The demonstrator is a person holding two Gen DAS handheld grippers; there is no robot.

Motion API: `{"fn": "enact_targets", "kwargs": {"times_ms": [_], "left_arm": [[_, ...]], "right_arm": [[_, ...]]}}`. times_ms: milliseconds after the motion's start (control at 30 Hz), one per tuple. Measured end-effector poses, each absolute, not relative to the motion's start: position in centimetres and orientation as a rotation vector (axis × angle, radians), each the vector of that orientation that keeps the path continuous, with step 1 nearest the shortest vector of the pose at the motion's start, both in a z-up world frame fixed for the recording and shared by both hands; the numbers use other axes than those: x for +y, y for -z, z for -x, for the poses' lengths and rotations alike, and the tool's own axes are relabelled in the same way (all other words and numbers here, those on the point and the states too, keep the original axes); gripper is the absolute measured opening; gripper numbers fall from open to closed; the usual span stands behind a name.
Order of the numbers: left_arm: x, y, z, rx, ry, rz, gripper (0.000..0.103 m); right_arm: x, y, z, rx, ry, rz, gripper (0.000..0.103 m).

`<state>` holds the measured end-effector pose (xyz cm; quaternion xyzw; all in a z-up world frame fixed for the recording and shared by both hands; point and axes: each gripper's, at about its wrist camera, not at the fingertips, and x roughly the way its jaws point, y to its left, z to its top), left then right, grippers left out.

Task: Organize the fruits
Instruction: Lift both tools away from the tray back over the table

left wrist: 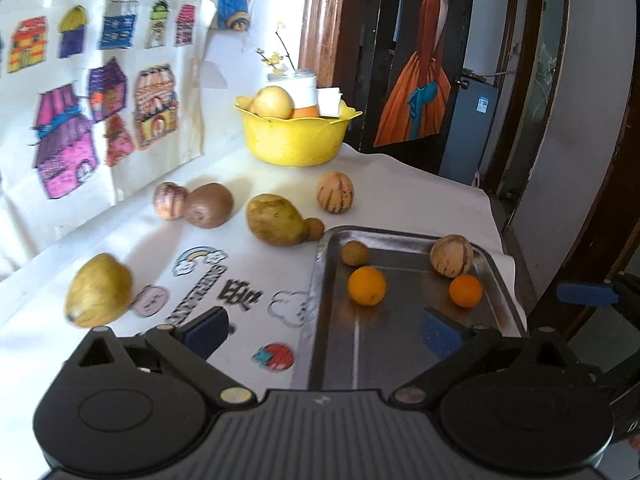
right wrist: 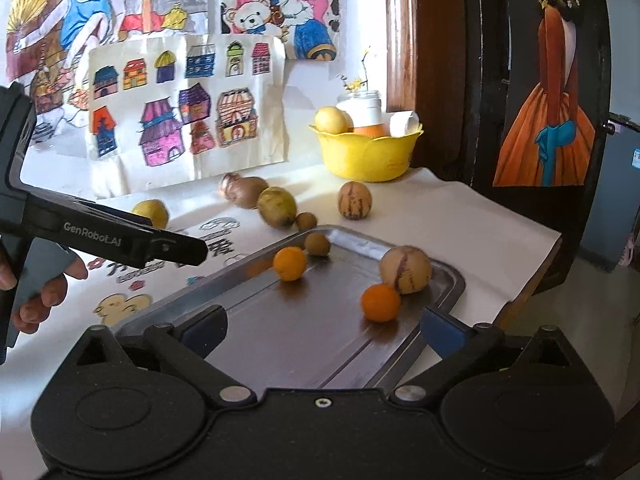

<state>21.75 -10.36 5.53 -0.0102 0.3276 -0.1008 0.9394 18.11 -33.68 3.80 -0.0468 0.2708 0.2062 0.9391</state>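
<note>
Rectangular steel tray [right wrist: 224, 296]: near half bare, open to approach from the front. Far half holds two small oranges [right wrist: 289, 263], a striped round melon [right wrist: 405, 269] and a small brown fruit [right wrist: 317, 243]. On the white cloth, green-brown pears [left wrist: 274, 219] and brown fruit crowd the tray's far left corner. Scalloped yellow plastic bowl [left wrist: 294, 140] blocks the back by the wall.

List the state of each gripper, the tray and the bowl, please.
left gripper: fingers open, empty.
right gripper: fingers open, empty.
metal tray: holds four fruits, two of them oranges.
yellow bowl: filled, upright.
</note>
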Motion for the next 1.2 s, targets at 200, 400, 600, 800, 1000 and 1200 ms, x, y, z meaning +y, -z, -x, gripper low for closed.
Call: {"fn": "enact_targets", "kwargs": {"times_ms": [200, 400, 600, 800, 1000, 1200], "left_arm": [[-8.3, -5.4, -19.1, 0.675, 0.181, -0.002, 0.103], [-6.3, -4.4, -17.8, 0.721, 0.149, -0.036, 0.103], [-3.7, -3.7, -16.6, 0.74, 0.124, -0.019, 0.103], [-1.3, -2.9, -16.1, 0.76, 0.079, 0.02, 0.103], [1.4, -2.5, -15.6, 0.754, 0.048, 0.06, 0.103], [4.4, -2.5, -15.6, 0.74, -0.007, 0.091, 0.103]], "right_arm": [[-32.1, -3.8, -15.6, 0.593, -0.44, 0.125, 0.102], [-29.9, -3.0, -13.5, 0.653, -0.466, 0.173, 0.102], [-27.8, -2.6, -12.0, 0.694, -0.487, 0.198, 0.102], [-25.2, -2.4, -11.1, 0.721, -0.523, 0.223, 0.102], [-22.3, -2.6, -10.9, 0.737, -0.569, 0.274, 0.102], [-19.1, -2.8, -11.5, 0.737, -0.623, 0.338, 0.102]]}}
